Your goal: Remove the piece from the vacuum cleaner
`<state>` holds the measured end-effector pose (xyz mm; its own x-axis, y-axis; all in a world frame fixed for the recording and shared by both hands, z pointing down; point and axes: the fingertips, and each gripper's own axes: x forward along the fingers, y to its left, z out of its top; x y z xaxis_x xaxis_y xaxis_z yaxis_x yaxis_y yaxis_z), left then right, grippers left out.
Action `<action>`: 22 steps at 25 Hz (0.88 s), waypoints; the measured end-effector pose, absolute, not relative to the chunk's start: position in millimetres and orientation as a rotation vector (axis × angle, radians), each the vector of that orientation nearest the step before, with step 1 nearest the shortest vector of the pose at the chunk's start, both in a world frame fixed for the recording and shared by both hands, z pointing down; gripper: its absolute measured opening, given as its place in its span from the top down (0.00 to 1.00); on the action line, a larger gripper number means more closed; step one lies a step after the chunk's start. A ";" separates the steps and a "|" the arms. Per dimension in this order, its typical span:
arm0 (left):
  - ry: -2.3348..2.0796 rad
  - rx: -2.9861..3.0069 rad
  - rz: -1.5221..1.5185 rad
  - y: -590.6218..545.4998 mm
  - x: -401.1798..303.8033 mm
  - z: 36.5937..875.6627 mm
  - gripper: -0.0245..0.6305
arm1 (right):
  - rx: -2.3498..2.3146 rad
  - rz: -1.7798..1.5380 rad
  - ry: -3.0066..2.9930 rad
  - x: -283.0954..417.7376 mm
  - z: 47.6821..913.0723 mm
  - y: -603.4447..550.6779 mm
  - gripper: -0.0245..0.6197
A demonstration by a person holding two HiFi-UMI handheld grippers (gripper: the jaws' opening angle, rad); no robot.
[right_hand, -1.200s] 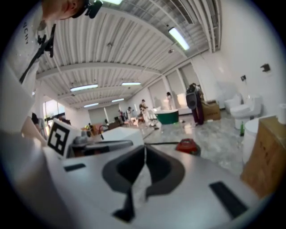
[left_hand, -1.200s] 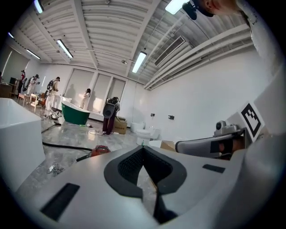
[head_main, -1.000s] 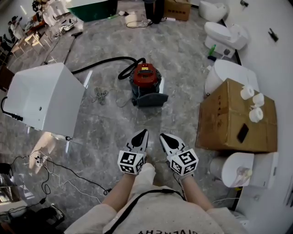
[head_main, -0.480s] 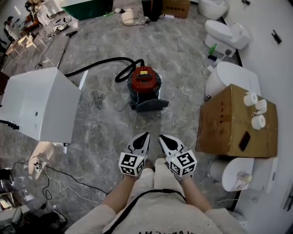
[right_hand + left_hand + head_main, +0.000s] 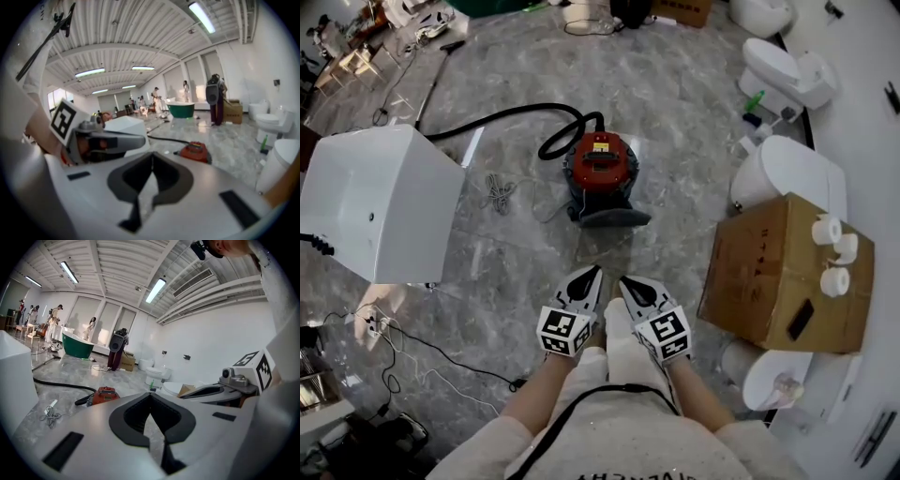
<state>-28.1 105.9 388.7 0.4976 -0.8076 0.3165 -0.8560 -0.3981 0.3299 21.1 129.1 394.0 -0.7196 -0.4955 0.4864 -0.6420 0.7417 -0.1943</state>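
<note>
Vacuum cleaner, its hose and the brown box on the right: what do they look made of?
Vacuum cleaner: likely moulded plastic, with a glossy red lid over a dark grey base. Hose: black, probably rubber or flexible plastic, since it curves and loops freely; any ribbing is too small to tell. Box: cardboard, by its matt brown faces and creased edges.

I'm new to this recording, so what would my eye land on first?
The red vacuum cleaner stands mid-floor, its black hose curling away behind it. Close to the person, the left gripper and right gripper, both shut and empty, point toward it. A cardboard box sits to its right.
</note>
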 end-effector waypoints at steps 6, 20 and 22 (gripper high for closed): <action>-1.375 2.262 0.197 63.8 -23.1 411.7 0.93 | 0.792 0.496 -2.524 18.9 409.7 88.0 0.94; -1.429 2.187 0.341 -4.1 -29.1 466.5 0.93 | 0.685 0.477 -2.459 34.4 466.4 14.6 0.94; -1.428 2.175 0.336 -8.7 -26.8 474.3 0.93 | 0.676 0.483 -2.453 36.3 476.6 9.5 0.94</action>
<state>-26.8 -8.7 474.3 0.4157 -0.7799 0.4679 -0.9067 -0.3153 0.2801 36.3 9.5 476.6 -0.7255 -0.3602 0.5864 -0.5555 0.8095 -0.1900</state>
